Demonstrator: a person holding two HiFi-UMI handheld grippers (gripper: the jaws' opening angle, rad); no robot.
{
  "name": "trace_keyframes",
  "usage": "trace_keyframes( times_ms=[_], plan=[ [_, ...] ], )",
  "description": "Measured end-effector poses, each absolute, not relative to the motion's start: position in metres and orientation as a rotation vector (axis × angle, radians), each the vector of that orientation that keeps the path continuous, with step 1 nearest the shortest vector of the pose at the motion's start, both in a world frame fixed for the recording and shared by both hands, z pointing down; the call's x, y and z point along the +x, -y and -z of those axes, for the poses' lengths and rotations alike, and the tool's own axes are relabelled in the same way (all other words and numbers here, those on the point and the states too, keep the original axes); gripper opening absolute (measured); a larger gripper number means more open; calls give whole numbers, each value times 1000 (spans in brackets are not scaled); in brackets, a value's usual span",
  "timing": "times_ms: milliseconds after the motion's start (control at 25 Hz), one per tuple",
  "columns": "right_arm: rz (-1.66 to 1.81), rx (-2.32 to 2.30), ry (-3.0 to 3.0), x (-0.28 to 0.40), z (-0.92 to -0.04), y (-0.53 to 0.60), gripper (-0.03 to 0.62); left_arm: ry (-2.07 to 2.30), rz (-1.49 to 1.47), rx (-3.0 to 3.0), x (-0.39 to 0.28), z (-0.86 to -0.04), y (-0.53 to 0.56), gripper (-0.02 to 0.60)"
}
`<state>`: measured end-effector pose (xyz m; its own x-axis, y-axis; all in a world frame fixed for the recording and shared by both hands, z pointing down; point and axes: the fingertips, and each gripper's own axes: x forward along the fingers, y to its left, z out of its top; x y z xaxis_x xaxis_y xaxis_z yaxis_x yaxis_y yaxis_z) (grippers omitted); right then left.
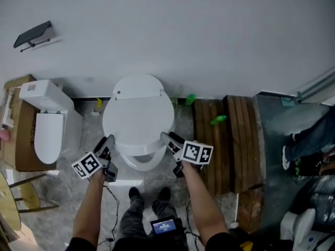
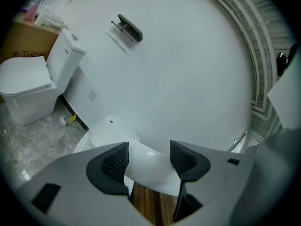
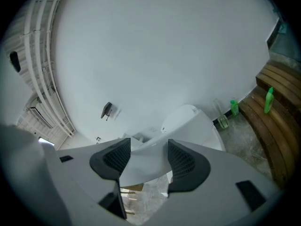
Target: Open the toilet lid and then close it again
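Observation:
The white toilet lid (image 1: 137, 116) is lifted partway off the bowl, whose front rim (image 1: 142, 161) shows beneath it. The cistern (image 1: 139, 86) stands behind, against the wall. My left gripper (image 1: 109, 141) holds the lid's left edge, and my right gripper (image 1: 166, 137) holds its right edge. In the left gripper view the lid (image 2: 150, 166) fills the gap between the pads of the left gripper (image 2: 148, 161). In the right gripper view the lid (image 3: 143, 166) likewise sits between the pads of the right gripper (image 3: 145, 159). Both look shut on it.
A second white toilet (image 1: 48, 125) stands at the left beside a cardboard box (image 1: 21, 140). A wooden bench (image 1: 233, 145) with a green bottle (image 1: 219, 120) lies to the right. A black holder (image 1: 33, 35) hangs on the wall. A person's legs (image 1: 309, 145) are at far right.

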<state>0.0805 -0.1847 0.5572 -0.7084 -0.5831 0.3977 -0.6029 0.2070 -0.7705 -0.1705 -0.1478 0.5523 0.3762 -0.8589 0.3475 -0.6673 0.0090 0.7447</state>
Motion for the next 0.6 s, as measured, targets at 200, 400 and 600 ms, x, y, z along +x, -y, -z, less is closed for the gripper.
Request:
trace_keyframes(
  times_ms=[200,400,600],
  plan=[
    [-1508,1182,2454,78,-538,202,258,1371,283,1727,-171,-533,165,276],
    [-1465,1170,2473,76,-524,217,256,1402,259,1726,-175,-520,179,276],
    [-1437,1168,2499,75,-511,231,256,1405,251,1750,-175,-506,194,276]
  ],
)
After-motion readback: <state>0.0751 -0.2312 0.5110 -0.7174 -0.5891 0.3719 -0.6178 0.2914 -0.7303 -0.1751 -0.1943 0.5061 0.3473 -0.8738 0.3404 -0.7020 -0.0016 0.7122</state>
